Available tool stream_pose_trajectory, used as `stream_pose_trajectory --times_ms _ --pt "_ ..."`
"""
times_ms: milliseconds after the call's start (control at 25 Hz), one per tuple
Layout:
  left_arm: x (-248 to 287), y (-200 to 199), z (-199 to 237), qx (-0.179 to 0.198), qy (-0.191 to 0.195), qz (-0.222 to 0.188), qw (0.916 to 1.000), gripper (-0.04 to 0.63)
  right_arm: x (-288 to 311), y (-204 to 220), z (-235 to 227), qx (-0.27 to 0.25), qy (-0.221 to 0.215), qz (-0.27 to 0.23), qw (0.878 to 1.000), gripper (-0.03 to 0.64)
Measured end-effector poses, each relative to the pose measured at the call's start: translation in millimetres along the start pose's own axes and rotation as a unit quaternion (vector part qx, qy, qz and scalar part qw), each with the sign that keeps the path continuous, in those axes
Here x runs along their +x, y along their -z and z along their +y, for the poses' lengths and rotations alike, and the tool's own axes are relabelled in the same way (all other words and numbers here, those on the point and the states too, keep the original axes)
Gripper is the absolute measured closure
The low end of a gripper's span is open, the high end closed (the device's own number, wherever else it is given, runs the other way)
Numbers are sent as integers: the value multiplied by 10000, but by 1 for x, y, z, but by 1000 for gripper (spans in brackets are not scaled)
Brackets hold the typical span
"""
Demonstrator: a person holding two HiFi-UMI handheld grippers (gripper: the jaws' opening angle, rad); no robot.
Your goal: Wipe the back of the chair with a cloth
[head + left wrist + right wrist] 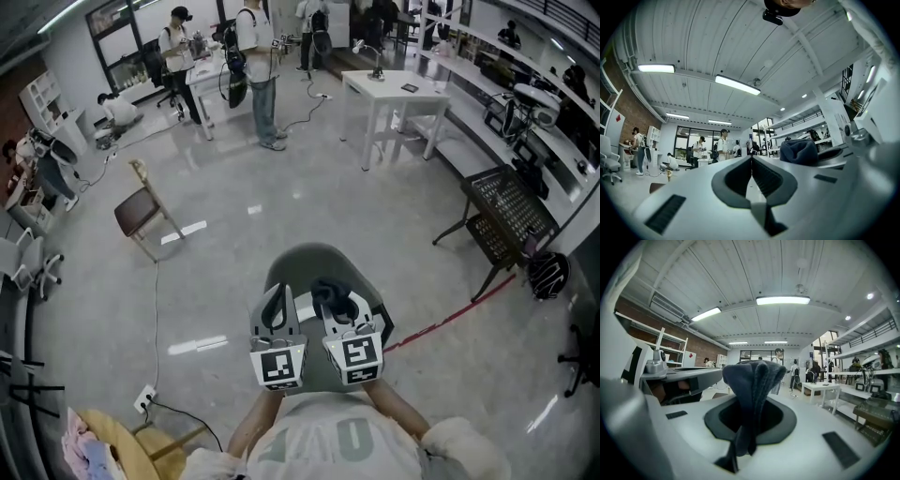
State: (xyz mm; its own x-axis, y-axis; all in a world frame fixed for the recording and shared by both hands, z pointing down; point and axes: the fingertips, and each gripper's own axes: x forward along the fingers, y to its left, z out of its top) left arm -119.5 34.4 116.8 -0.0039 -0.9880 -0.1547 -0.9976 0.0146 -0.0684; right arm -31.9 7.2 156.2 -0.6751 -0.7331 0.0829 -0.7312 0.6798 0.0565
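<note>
Our right gripper (342,305) pinches a dark, fuzzy cloth (752,380), bunched in folds. Our left gripper (751,176) has its jaws pressed together on nothing, near the chair's (314,258) smooth, rounded grey back.

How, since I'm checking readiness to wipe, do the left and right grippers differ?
The left gripper is shut on nothing; the right gripper is shut on a dark cloth. The right gripper's tips are covered by bunched cloth; the left gripper's are bare. Both sit side by side over the grey chair.
</note>
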Motion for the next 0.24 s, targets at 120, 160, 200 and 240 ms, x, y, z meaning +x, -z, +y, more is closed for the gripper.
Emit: stream_pose_trajectory --times_ms 120,160,200,240 --pt "0 0 -1 -23 42 -41 10000 580 0 1 -2 3 96 61 9999 558" --pt "0 -2 0 -21 48 -76 10000 580 0 1 -4 4 121 45 9999 558" --pt "1 -4 1 -20 53 -118 9999 580 1 1 -6 8 144 17 9999 558" --pt "2 -7 1 -22 58 -166 9998 580 2 1 -8 13 168 -14 9999 558"
